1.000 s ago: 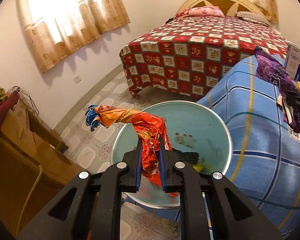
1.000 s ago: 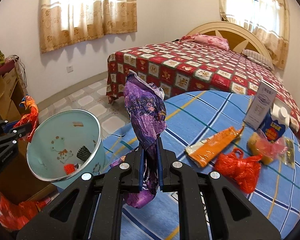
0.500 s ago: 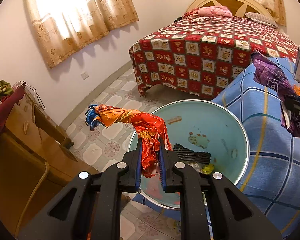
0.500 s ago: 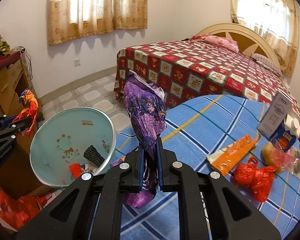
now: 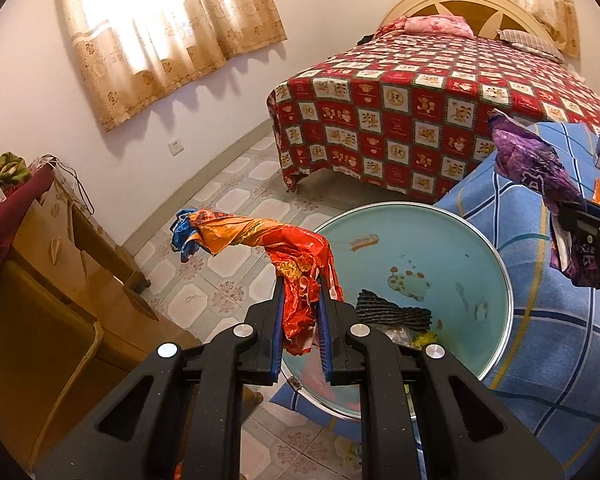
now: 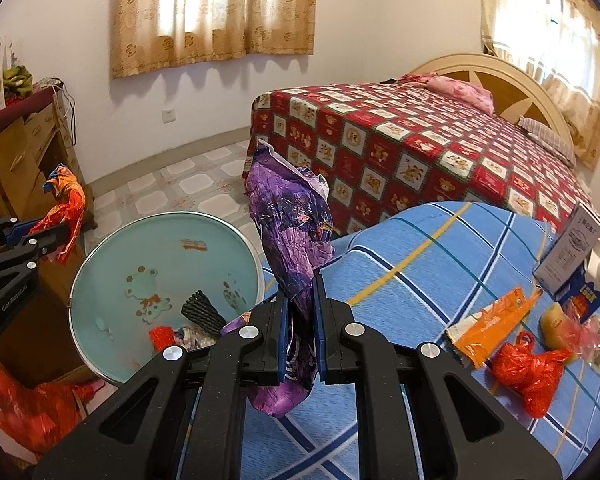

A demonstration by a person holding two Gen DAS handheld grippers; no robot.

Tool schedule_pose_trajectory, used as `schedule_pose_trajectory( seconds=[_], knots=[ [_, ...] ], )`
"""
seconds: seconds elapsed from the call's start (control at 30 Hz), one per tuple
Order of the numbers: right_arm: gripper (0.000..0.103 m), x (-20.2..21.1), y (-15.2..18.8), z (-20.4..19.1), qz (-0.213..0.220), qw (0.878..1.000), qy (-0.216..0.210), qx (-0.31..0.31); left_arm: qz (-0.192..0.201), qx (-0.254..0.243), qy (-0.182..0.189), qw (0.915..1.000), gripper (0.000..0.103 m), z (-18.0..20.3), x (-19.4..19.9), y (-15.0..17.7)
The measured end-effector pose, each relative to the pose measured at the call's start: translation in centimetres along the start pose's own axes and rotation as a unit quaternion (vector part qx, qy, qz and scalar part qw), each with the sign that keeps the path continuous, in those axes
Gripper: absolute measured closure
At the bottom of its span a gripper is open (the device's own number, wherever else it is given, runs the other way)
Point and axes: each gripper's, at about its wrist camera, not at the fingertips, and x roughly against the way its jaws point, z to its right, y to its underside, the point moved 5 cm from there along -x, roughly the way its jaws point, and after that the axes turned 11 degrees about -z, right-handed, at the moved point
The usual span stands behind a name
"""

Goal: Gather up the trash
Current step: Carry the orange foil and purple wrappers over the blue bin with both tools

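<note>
Bedroom clutter frames the job: a red patchwork bed at the back, then a blue checked cloth over the near surface, and beside its edge the pale teal bin, mouth tilted toward both cameras, with a black ribbed scrap and other bits already lying inside.

The left gripper is clamped on a crumpled red-orange wrapper, whose long tail sticks out sideways past the bin's rim over the floor tiles. The right gripper is clamped on a purple wrapper, held over the cloth's edge just beside the bin.

The step in hand looks like carrying both wrappers to the bin. To do it well, each pair of tongs should probably come fully over the opening before letting go, since light foil can drift; the red-orange tail wants bringing inside the rim first, and the two hands are better released one after the other so they do not crowd the mouth.

Only the right wrist view shows what remains on the cloth: an orange packet, a knotted red bag, a white leaflet and a blue carton. The left wrist view shows more of the bin's far inner wall and the bare floor under the tail.
</note>
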Motion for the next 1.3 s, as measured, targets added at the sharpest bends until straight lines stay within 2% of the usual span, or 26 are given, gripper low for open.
schedule_pose_trajectory(
  seconds=[1.3],
  knots=[
    [0.091, -1.3, -0.9, -3.0, -0.005, 0.999, -0.015, 0.028, 0.002, 0.008, 0.004, 1.0000, 0.089, -0.5, 0.0, -0.4]
  ],
)
